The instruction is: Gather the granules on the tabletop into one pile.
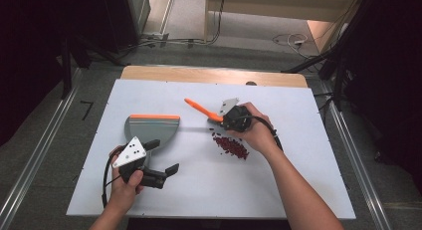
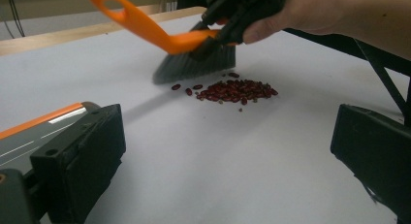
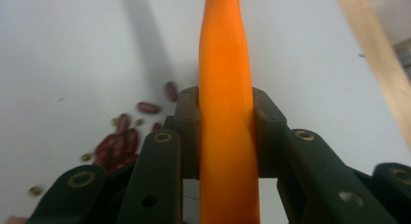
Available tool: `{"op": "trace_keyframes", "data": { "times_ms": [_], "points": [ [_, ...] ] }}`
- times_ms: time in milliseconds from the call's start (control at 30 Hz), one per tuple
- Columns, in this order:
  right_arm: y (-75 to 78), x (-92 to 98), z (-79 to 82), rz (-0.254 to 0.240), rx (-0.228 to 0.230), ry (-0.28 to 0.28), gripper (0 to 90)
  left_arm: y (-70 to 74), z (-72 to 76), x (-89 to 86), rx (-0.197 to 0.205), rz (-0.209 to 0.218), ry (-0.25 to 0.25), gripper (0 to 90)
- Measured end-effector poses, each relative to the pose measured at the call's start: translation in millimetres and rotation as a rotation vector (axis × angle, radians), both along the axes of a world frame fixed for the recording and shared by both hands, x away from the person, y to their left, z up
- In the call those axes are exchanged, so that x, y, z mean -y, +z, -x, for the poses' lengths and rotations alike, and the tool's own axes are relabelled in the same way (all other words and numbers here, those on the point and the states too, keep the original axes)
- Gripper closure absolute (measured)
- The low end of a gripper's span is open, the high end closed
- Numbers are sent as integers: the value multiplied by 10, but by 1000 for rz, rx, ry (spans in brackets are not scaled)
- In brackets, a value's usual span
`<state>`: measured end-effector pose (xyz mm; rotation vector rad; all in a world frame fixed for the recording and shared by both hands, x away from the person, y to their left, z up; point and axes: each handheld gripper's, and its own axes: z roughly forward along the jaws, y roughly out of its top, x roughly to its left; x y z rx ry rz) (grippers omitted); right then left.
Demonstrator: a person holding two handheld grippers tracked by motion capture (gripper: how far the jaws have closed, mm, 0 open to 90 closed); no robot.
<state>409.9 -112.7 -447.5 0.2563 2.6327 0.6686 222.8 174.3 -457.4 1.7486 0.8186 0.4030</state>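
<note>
One brush (image 1: 201,110), one dustpan (image 1: 152,128), one bean pile (image 1: 231,146), two hand-held grippers

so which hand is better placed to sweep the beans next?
Right. The right gripper already clamps the brush just behind the beans; the left gripper sits open by the dustpan.

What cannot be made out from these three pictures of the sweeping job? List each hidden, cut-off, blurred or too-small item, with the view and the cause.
- Brush bristles, high view: covered by the right gripper and hand.
- Beans, high view: too small to count.
- Beans, right gripper view: blurred, partly behind the jaws.
- Dustpan, left gripper view: cut off at the left edge, partly behind the left gripper's jaw.
- Orange handle, right gripper view: its end cut off by the top edge.
</note>
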Motion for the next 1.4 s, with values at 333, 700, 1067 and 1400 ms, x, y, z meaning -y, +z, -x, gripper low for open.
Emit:
{"op": "trace_keyframes", "data": {
  "times_ms": [333,700,1067,1400],
  "points": [
    [73,170,257,-34,-76,86,687,7,3,13,0,1,2,0],
    [125,499,243,-78,-20,-142,687,-6,-7,34,-4,-1,-3,0],
    [118,435,379,-154,-55,-233,687,-5,-5,47,-2,-4,-7,0],
    [107,38,678,-270,-405,-192,687,-3,-2,49,0,-7,-8,0]
  ]
}}
